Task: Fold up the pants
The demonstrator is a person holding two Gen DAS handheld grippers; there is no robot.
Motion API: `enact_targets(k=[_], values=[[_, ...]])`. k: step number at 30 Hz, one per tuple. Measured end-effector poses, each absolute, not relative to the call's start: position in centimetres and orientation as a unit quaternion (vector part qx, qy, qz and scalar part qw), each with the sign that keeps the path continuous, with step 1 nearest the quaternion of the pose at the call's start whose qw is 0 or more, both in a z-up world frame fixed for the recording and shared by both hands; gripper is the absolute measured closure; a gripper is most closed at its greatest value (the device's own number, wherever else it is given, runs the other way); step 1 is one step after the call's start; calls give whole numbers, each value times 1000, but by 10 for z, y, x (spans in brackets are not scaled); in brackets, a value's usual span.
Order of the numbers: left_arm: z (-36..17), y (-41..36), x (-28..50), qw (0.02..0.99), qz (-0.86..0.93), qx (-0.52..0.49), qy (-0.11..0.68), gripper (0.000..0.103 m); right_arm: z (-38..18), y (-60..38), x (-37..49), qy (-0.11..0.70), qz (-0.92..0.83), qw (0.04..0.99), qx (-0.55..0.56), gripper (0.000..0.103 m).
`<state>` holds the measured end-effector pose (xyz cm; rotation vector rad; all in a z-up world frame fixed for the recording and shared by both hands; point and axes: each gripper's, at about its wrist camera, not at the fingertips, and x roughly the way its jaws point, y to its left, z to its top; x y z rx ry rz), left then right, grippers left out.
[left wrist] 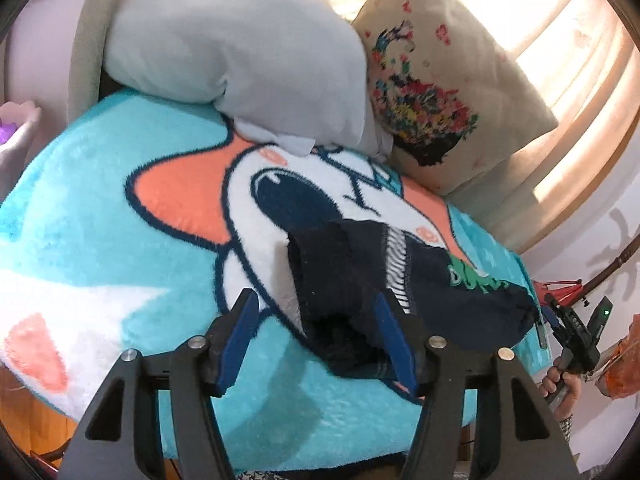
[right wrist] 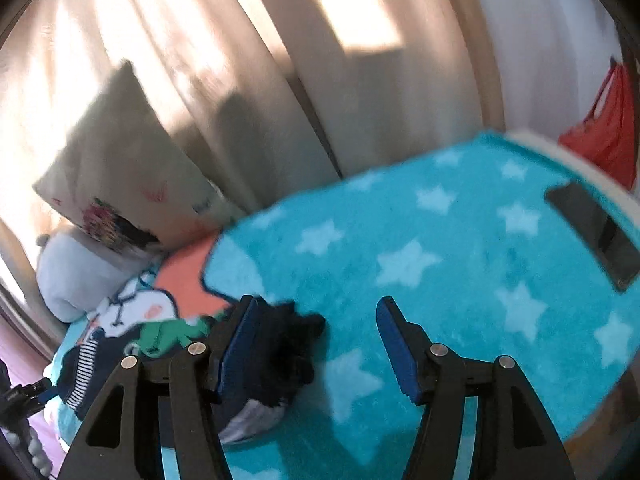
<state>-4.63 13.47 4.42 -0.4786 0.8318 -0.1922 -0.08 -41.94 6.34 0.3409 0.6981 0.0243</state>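
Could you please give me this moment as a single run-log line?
task: fold pants | left gripper: open, over pants | right gripper: open, at pants' end | surface: blanket

No legible text, perhaps from blur.

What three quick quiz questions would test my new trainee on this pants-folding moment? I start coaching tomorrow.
1. True or false: the left gripper is open, with part of the navy pants between its fingers.
2. The pants lie on a: A) bare wooden table B) turquoise blanket C) tiled floor
3. What dark flat object lies near the blanket's far edge in the right wrist view?

Key: 1 true; 2 B; 3 a phone, by its look.
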Motion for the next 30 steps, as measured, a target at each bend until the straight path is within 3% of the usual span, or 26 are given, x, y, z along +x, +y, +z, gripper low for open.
enact_targets(k=[3,6,11,16,21,30], values=[[55,118,-48,888,-111,-216,391,43,75,-402,-10,314,102,924,195,37],[66,87,-39,888,-142,-193,391,42,63,-381,-1,338,185,895,223,37],[90,19,-16,889,-198,-133,390,36,19,-387,25,393,94,889,215,40],[106,-60,25,870,-274,-77,402,31,51,-395,-14,335,110,909,224,34],[89,-165,82,812,-358,-46,458,31,53,-404,-36,338,49,922,184,30],[44,-299,126,727,-425,-4,539,31,16,-412,-19,383,71,894,221,29]])
